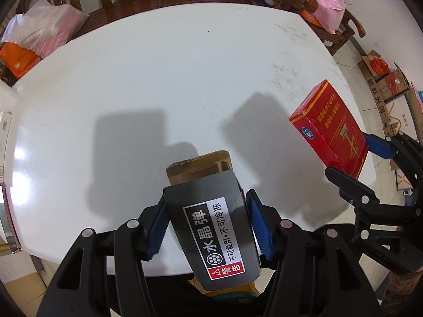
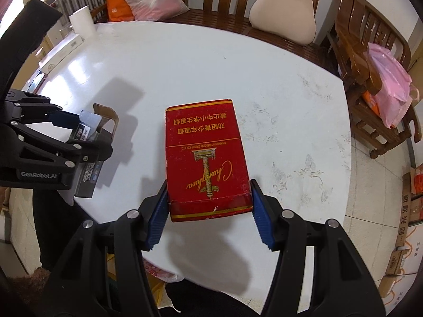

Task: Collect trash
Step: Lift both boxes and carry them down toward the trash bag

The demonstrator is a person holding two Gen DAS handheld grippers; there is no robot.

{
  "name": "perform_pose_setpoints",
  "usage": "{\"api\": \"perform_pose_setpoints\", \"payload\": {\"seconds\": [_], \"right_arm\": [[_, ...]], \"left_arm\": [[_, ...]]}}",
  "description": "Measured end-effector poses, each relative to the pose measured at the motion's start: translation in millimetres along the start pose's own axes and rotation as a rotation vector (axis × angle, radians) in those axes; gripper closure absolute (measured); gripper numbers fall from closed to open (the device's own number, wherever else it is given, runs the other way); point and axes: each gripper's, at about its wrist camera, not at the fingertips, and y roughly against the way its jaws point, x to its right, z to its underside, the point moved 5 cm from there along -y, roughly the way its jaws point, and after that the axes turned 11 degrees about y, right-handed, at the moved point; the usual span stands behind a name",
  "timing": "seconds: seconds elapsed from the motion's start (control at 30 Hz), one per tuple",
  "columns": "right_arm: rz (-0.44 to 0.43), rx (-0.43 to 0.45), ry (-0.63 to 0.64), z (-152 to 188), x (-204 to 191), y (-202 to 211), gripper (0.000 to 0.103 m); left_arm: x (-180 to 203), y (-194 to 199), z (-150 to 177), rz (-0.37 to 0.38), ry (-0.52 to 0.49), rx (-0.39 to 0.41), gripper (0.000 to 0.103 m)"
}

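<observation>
Two boxes held over the white table [image 1: 185,66], one in each gripper.

The left gripper [image 1: 208,227] is clamped on a grey gel-ball box [image 1: 211,232] with a brown open end, its blue pads pressing both sides. The right gripper [image 2: 210,211] grips the lower end of a red Chunghwa cigarette carton [image 2: 206,155]. Both boxes are clear of the tabletop, casting shadows on it.

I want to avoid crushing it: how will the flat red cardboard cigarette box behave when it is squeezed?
The flat red cardboard cigarette box probably dents easily: its edges look worn. It seems light, since the right gripper holds it by one end only. Its flat sides should not slip.
</observation>
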Motion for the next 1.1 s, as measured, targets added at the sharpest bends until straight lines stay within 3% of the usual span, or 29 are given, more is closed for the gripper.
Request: {"api": "perform_pose_setpoints", "payload": {"seconds": [0.17,0.47,0.8,1.1], "right_arm": [[0.02,0.017,0.019,6,-17,23,0.046],[0.044,0.029,0.03,23,-44,49,0.046],[0.064,0.043,-0.005,54,-72,63,0.046],[0.06,0.029,-0.014,83,-99,62,0.046]], "left_arm": [[19,6,20,-0.005,-0.028,0.041,0.048],[18,18,65,-0.028,-0.066,0.078,0.048],[25,17,106,0.003,-0.126,0.105,0.048],[20,14,116,0.029,-0.138,0.104,0.048]]}}
